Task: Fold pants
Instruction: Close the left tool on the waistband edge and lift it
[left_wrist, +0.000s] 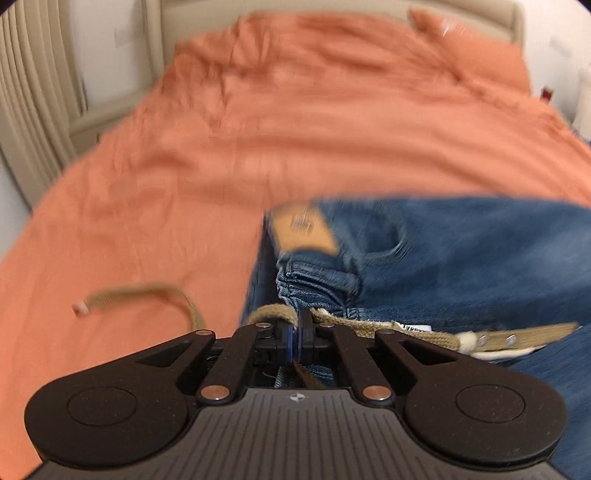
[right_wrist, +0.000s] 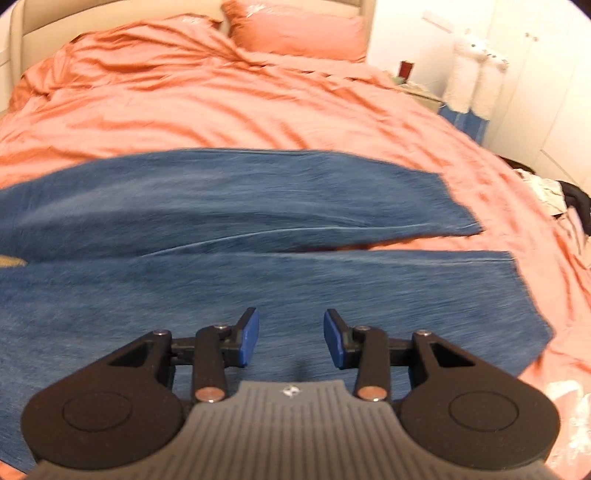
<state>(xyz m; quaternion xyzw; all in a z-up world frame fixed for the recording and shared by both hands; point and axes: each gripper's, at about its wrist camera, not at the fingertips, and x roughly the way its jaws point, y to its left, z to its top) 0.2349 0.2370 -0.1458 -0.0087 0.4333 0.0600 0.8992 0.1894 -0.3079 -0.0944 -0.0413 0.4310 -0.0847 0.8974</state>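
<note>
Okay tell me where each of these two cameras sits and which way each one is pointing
Left wrist: rides the left claw, facing up the bed over the jeans waistband; its own closed fingers pinch the waistband beside the drawstring.
Right wrist: rides the right claw, facing the pillow across both jean legs; its open fingers hover over denim.
Shared: the jeans and the orange bed.

Soft warm indoor light, heavy motion blur — fisheye bending and dark corners at the edges
</note>
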